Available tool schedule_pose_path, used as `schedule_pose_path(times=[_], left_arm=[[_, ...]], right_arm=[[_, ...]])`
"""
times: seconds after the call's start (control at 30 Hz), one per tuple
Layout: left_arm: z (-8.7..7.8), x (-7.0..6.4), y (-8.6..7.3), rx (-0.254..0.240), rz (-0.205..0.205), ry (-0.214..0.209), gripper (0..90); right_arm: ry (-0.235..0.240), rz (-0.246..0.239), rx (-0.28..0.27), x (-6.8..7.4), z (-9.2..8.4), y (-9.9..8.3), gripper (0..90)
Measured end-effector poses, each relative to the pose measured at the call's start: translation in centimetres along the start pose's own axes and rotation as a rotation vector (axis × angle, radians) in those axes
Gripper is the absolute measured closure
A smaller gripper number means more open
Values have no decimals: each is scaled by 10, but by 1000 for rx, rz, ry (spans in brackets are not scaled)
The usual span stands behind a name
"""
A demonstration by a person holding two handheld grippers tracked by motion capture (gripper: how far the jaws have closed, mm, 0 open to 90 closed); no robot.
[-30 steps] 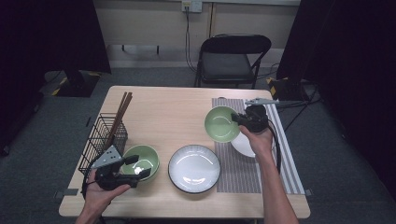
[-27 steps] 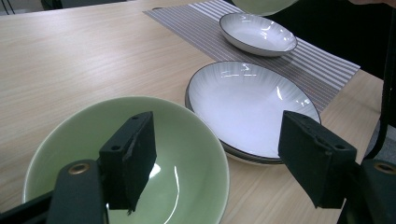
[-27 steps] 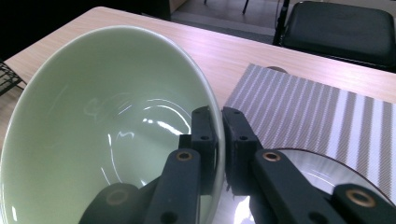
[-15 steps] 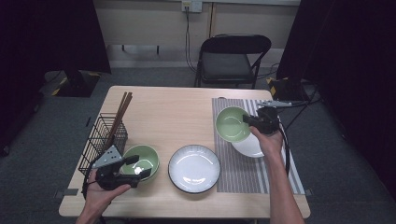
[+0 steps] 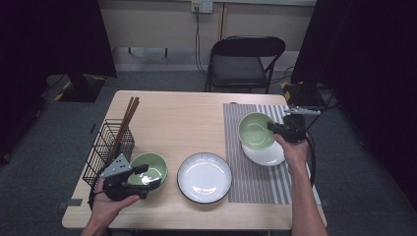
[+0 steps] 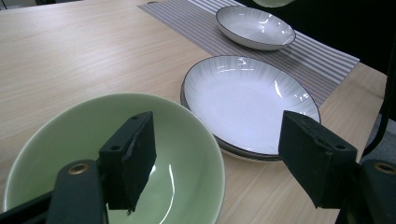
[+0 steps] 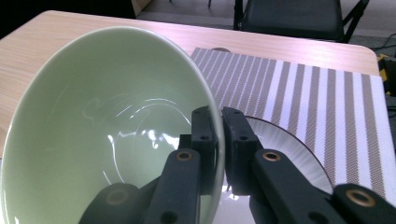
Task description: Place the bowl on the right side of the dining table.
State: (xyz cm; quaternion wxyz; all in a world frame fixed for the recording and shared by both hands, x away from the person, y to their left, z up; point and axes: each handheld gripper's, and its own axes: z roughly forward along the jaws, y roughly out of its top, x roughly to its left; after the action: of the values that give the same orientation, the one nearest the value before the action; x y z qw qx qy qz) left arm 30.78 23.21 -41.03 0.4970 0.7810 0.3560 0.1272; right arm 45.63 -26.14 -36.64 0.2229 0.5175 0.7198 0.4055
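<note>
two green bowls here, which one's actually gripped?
The green bowl over the striped mat: the right gripper is shut on its rim. The green bowl by the wire rack sits on the table under the open left gripper.

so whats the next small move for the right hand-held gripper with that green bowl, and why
Probably lower it. The right hand-held gripper is clamped on the rim of the pale green ceramic bowl, which hangs tilted over the small white dark-rimmed plate on the grey striped placemat. Easing the bowl down level onto that plate, then opening the jaws, looks like the natural next step.
</note>
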Motion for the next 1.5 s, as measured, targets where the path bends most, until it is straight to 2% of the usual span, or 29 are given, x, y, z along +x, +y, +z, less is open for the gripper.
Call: schedule_pose_path(times=[0.07, 0.2, 0.67, 1.23, 1.37, 1.5], left_arm=[[0, 0, 0, 8, 10, 2, 273], [1, 0, -1, 4, 0, 2, 273], [4, -2, -1, 12, 3, -5, 273], [6, -2, -2, 17, 2, -4, 273], [6, -2, -2, 26, 21, -3, 273], [8, -2, -1, 20, 6, -7, 273]], right_arm=[[1, 3, 1, -2, -1, -1, 841], [-6, 19, 7, -7, 0, -5, 843], [-46, 52, 44, -25, 5, -23, 842], [-91, 82, 92, -40, 17, -34, 841], [-103, 107, 92, -43, 22, -39, 841], [-113, 119, 112, -47, 26, -46, 840]])
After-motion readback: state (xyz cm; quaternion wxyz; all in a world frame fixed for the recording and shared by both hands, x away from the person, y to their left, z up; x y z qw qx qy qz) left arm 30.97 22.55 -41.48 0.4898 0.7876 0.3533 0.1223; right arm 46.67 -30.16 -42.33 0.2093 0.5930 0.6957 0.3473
